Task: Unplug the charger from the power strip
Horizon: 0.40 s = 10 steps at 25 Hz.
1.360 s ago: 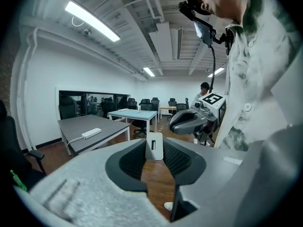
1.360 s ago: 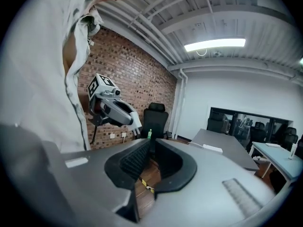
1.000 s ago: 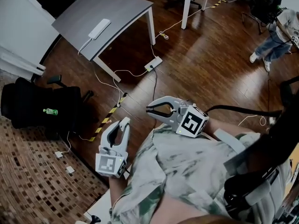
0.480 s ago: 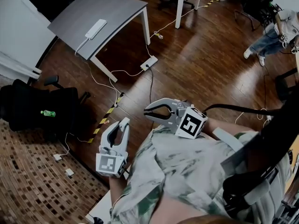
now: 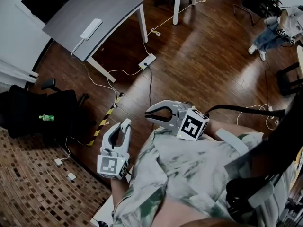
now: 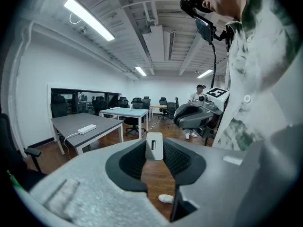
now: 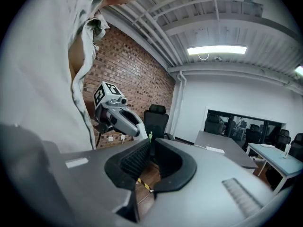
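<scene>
Floor: dark wood, w/ cords lying on it.
Bench: grey, top left in head view, well apart from both grippers.
R gripper: by the person's tummy; jaws together at the tips, nothing in them.
L gripper: lower left; jaws clamped on a white block.
Power strip: white, lies on the bench near its edge. Too far to tell if a charger is in it.
White block: small, dark slot, a pad on each side.
</scene>
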{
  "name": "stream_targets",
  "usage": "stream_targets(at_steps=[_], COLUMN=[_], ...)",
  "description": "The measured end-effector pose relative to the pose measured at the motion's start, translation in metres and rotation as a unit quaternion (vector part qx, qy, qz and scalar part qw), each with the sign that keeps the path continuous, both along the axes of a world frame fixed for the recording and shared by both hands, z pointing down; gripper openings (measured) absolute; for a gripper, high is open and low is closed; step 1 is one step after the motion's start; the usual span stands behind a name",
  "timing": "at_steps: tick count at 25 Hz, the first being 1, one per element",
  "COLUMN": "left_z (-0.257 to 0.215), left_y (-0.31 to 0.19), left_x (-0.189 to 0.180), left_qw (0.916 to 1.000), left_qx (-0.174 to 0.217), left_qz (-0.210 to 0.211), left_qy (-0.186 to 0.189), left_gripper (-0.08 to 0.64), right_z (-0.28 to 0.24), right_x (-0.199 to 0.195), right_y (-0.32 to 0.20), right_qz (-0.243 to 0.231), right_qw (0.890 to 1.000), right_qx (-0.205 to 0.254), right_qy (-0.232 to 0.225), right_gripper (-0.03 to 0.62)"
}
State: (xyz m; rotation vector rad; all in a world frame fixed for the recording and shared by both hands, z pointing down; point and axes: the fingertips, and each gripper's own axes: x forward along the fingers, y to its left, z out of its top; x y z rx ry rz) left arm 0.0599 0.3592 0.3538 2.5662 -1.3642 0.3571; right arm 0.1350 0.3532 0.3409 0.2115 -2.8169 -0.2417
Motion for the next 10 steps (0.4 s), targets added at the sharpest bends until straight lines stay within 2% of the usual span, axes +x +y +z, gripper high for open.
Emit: stream_targets(at_steps=[10], left_z=[0.01], left_y=[-0.06], left_x=[0.021], left_qw=[1.0], left_qx=[-0.007], left_qz=[0.001], left_qy=[0.0], left_gripper=[0.11], right_z=[0.005], right_x=[0.018], right_y=[-0.066], right_qz=[-0.012], right_qw=[1.0], right_qx=[-0.005], right_qy=[-0.016], right_gripper=[0.034])
